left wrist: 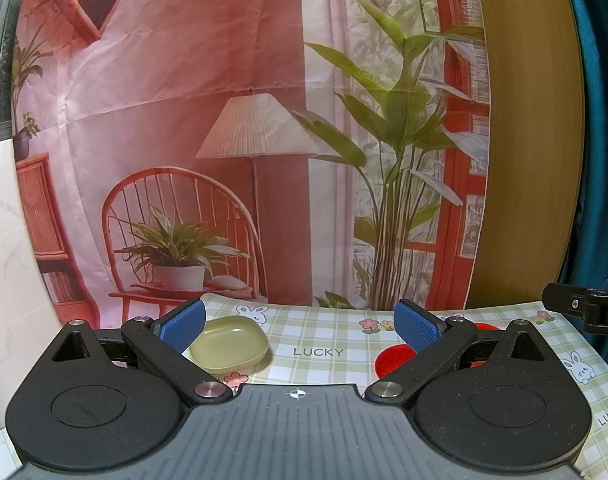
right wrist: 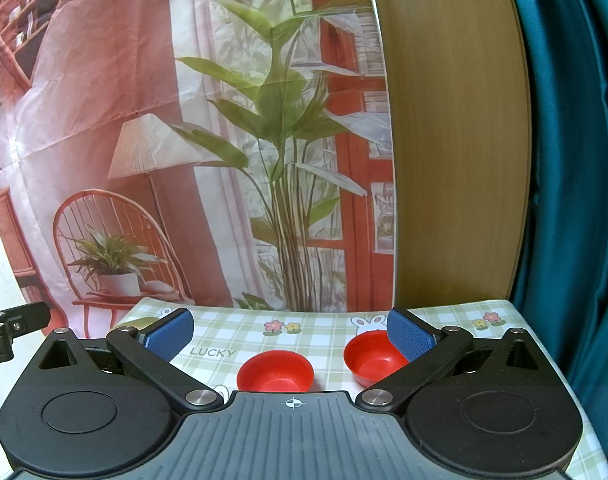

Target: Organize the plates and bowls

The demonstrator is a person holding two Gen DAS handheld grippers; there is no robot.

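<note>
A pale yellow-green plate (left wrist: 228,345) lies on the checked tablecloth (left wrist: 316,332), just right of my left gripper's left pad. My left gripper (left wrist: 299,326) is open and empty above the cloth. A red bowl (left wrist: 392,360) shows partly behind its right finger. In the right wrist view, one red bowl (right wrist: 275,371) sits between the fingers close to the gripper body, and a second red bowl (right wrist: 372,356) sits against the right pad. My right gripper (right wrist: 289,332) is open and empty. The plate's edge (right wrist: 137,323) peeks over its left finger.
A printed backdrop (left wrist: 223,120) hangs behind the table. A wooden panel (right wrist: 452,140) and a teal curtain (right wrist: 576,160) stand at the right. White marbled wall (left wrist: 7,260) is at the left. The right gripper shows at the edge of the left wrist view (left wrist: 584,312).
</note>
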